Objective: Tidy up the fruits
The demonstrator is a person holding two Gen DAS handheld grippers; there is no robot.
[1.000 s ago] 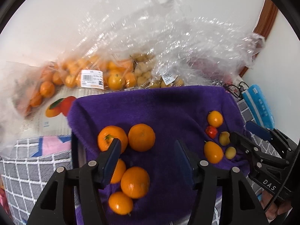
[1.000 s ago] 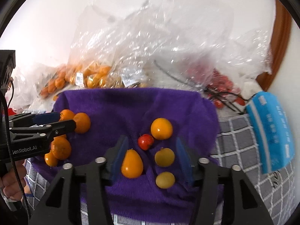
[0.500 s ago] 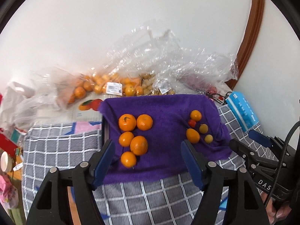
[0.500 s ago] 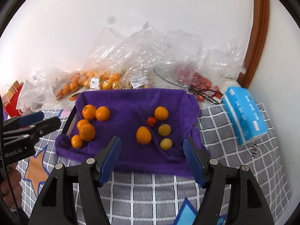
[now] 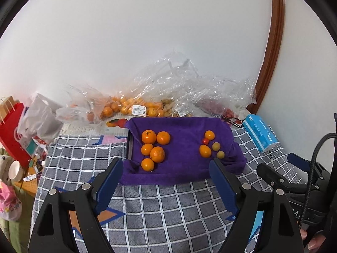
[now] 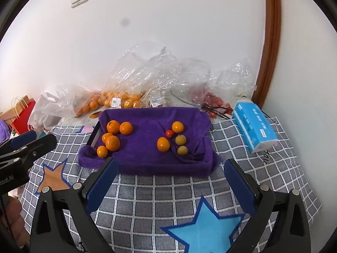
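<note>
Purple towel carries two fruit groups: five oranges on its left part, five small mixed fruits on its right. Left gripper and right gripper hover near its front edge, jaws opening wide, nothing between them.

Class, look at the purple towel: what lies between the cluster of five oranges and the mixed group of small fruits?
Only bare purple towel; both wrist views show it.
</note>
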